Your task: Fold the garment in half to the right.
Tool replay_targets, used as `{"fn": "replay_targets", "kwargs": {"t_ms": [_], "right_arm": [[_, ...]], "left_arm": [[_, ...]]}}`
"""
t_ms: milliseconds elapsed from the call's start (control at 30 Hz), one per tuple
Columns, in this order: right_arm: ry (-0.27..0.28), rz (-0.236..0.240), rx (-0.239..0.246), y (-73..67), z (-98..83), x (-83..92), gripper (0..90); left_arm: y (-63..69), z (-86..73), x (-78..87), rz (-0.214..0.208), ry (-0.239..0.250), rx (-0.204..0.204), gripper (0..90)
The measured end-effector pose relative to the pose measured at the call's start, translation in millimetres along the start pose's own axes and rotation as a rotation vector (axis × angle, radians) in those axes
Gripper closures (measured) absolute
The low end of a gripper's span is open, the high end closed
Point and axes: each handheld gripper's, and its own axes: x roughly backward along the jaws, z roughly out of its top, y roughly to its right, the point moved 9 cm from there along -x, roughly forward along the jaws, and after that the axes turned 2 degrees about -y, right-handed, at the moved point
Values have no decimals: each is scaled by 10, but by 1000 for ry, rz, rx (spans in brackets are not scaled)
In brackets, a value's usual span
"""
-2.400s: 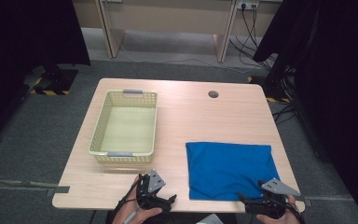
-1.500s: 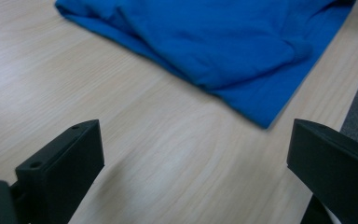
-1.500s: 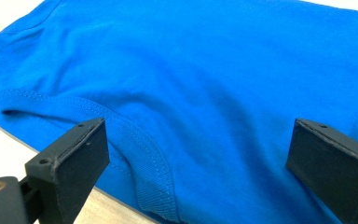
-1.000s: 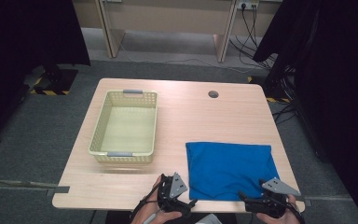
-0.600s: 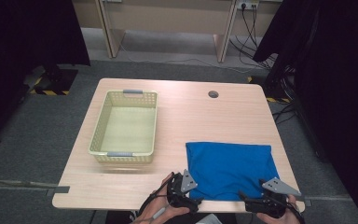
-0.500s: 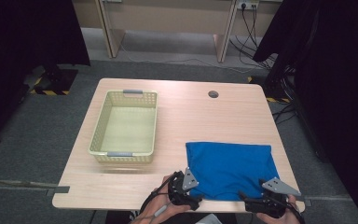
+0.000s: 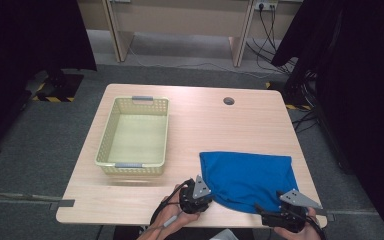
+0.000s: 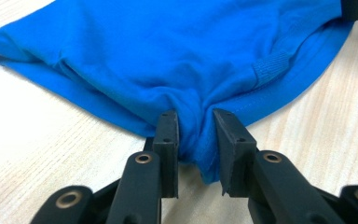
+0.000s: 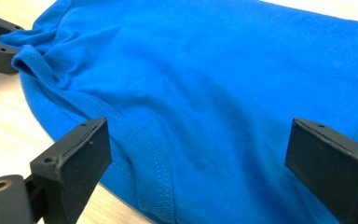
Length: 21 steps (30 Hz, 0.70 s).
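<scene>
Grasping is the step in hand: the left gripper (image 8: pixel 195 135) has just been closing, and in its own view the two black jaws pinch a bunched fold at the near left corner of the blue shirt (image 7: pixel 247 177), with fabric puckered up between the pads. The shirt lies folded flat on the right half of the wooden table (image 7: pixel 205 130), its near hem close to the table's front edge. The right gripper (image 9: pixel 196 172) sits at the shirt's near right corner with its jaws spread wide, the hem and cloth lying between and beneath them but neither pad pressing on it. In the high view both hands rest at the table's near edge, one at each lower corner of the garment. I judge that the next move calls for the right jaws to close on their corner, taking enough layers that the cloth does not slip, so both corners can be lifted together; raising the left side alone would likely drag the folded shirt out of shape. To the left, well apart from the shirt, stands a pale yellow basket (image 7: pixel 107 150) with grey handles, and nothing lies inside it.
</scene>
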Motion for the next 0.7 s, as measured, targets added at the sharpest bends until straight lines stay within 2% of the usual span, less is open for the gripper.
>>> {"fn": "replay_targets", "kwargs": {"t_ms": [300, 700], "right_arm": [[14, 3, 20, -19, 112, -21, 74], [-13, 20, 46, -19, 311, -226, 75]], "left_arm": [[-8, 1, 0, -24, -5, -10, 717], [56, -8, 8, -37, -2, -23, 724]]}}
